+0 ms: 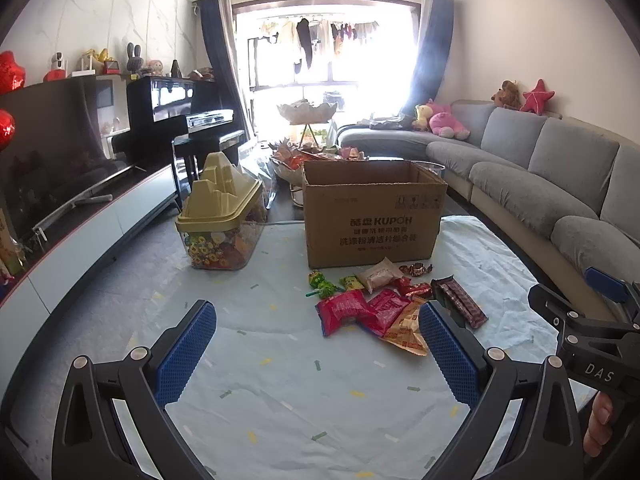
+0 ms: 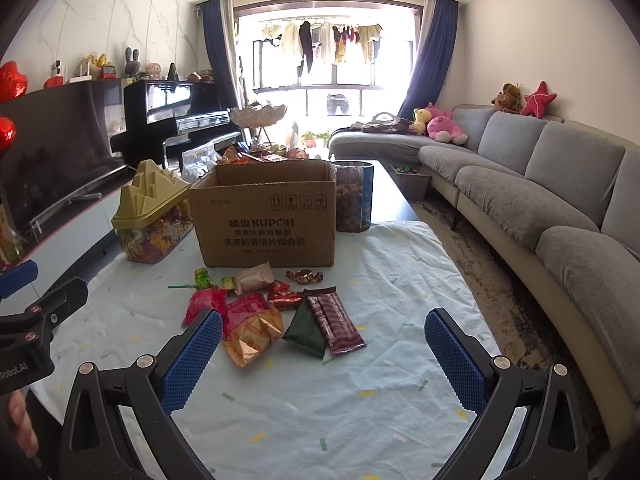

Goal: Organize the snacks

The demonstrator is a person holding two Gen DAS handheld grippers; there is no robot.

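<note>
A pile of snack packets (image 1: 376, 308) lies on the pale blue cloth in front of an open cardboard box (image 1: 374, 216); it also shows in the right wrist view (image 2: 260, 312), before the box (image 2: 266, 220). It holds red packets (image 1: 346, 312), an orange bag (image 2: 250, 334), a dark green triangular packet (image 2: 306, 328) and a maroon bar pack (image 2: 336, 320). My left gripper (image 1: 318, 354) is open and empty, short of the pile. My right gripper (image 2: 324, 360) is open and empty, just behind the pile.
A clear snack tub with an olive lid (image 1: 222, 220) stands left of the box. A nut jar (image 2: 354, 196) stands to its right. A tiered snack stand (image 1: 306, 120) is behind. A grey sofa (image 2: 540, 184) runs along the right, a TV console (image 1: 80, 224) along the left.
</note>
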